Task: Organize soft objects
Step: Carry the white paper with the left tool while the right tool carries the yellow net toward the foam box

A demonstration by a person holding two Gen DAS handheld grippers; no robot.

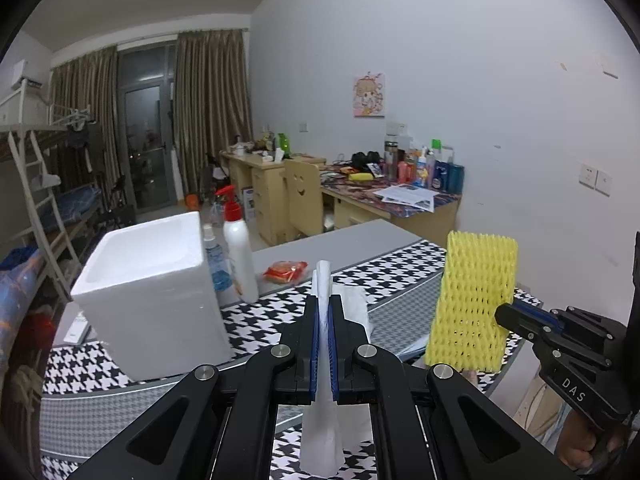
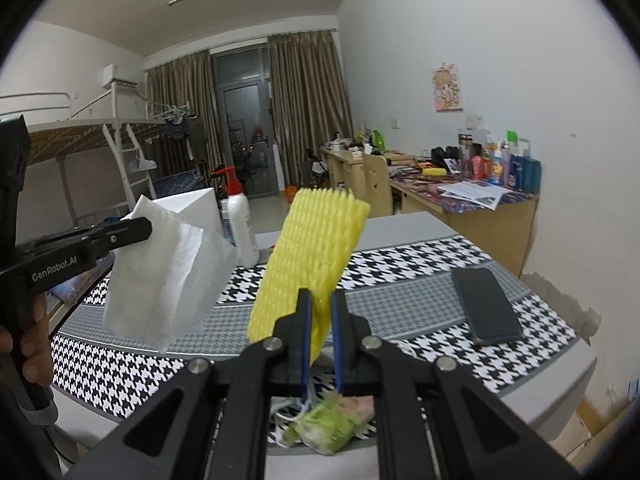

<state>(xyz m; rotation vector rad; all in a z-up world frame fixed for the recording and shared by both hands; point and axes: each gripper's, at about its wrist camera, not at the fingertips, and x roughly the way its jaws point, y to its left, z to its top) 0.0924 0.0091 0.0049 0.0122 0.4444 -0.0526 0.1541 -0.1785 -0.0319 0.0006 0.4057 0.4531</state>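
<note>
My left gripper [image 1: 324, 304] is shut on a white paper tissue [image 1: 322, 420], held above the houndstooth tablecloth; the tissue also shows hanging from it in the right wrist view [image 2: 168, 276]. My right gripper [image 2: 320, 300] is shut on a yellow foam net sleeve [image 2: 312, 252], held upright above the table; the sleeve also shows in the left wrist view [image 1: 472, 300], to the right of my left gripper. A white foam box [image 1: 148, 292], open at the top, stands on the table's left.
A white spray bottle with a red top [image 1: 238, 248], a clear bottle [image 1: 214, 256] and a red packet [image 1: 286, 271] sit behind the box. A dark phone [image 2: 486, 306] lies on the cloth at right. A green packet [image 2: 332, 424] lies under my right gripper.
</note>
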